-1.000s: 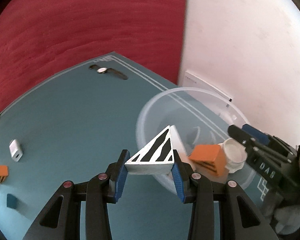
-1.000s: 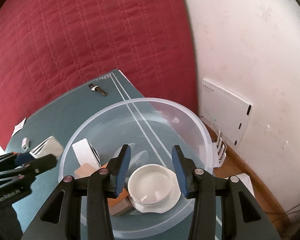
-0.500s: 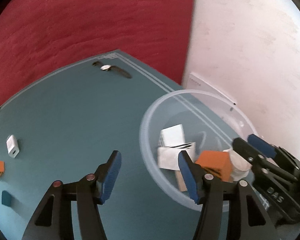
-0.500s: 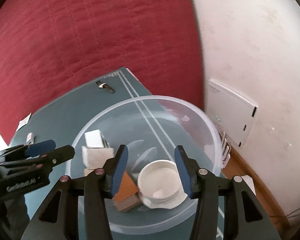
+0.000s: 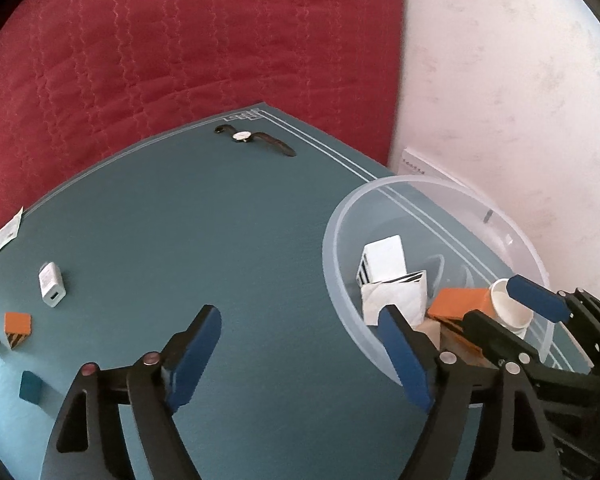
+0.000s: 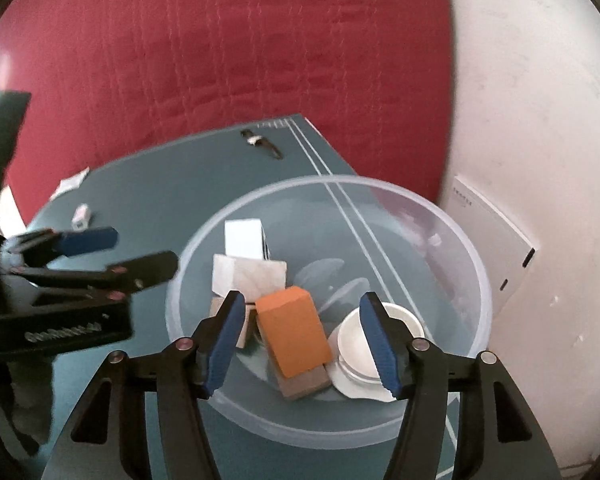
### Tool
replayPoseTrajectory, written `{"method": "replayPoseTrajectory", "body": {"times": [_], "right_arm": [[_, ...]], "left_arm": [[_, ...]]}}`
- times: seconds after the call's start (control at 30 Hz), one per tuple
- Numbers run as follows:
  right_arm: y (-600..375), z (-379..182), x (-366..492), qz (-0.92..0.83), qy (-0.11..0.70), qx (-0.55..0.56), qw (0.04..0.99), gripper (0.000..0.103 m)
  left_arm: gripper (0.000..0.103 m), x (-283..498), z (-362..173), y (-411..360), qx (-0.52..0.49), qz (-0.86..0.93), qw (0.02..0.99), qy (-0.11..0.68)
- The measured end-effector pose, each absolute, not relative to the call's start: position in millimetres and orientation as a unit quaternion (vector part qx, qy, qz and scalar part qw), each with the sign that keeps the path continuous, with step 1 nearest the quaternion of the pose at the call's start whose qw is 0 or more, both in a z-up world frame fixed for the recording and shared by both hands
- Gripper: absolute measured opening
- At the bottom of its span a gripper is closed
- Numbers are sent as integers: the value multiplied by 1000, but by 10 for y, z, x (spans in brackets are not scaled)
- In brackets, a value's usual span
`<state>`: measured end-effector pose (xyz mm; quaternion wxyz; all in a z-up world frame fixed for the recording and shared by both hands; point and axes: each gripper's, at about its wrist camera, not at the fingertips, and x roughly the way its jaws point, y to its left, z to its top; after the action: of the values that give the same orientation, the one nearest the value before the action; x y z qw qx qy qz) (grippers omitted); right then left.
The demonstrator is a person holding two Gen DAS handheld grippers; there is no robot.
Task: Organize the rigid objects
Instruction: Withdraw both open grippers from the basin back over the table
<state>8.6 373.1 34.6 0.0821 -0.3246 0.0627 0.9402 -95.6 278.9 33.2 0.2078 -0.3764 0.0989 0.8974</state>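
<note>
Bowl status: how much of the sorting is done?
Done: the clear bowl holds white blocks, an orange block and a white cup. In hand: nothing; left gripper and right gripper are open. Left on the mat: charger, small orange block, teal piece, watch.

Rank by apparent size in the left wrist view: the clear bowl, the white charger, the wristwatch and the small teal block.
1. clear bowl, by far
2. wristwatch, longest, though thin
3. white charger
4. small teal block

The charger and the block look close in size; the block lies nearer, so that order is unsure.
</note>
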Motion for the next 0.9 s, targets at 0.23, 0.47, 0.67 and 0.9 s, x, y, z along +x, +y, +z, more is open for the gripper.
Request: {"method": "replayPoseTrajectory", "body": {"times": [0.23, 0.47, 0.67, 0.9], "right_arm": [[3970, 318, 83, 927, 85, -332, 152, 62], [3936, 425, 146, 938, 90, -306, 136, 62], [3833, 487, 166, 944, 85, -292, 130, 62], [3671, 508, 156, 948, 76, -287, 119, 62]], "left_arm": [[88, -973, 333, 2668, -383, 899, 193, 85], [94, -956, 322, 2574, -384, 901, 182, 84], [95, -938, 320, 2389, -378, 909, 158, 80], [95, -1017, 313, 2064, -379, 916, 111, 68]]}}
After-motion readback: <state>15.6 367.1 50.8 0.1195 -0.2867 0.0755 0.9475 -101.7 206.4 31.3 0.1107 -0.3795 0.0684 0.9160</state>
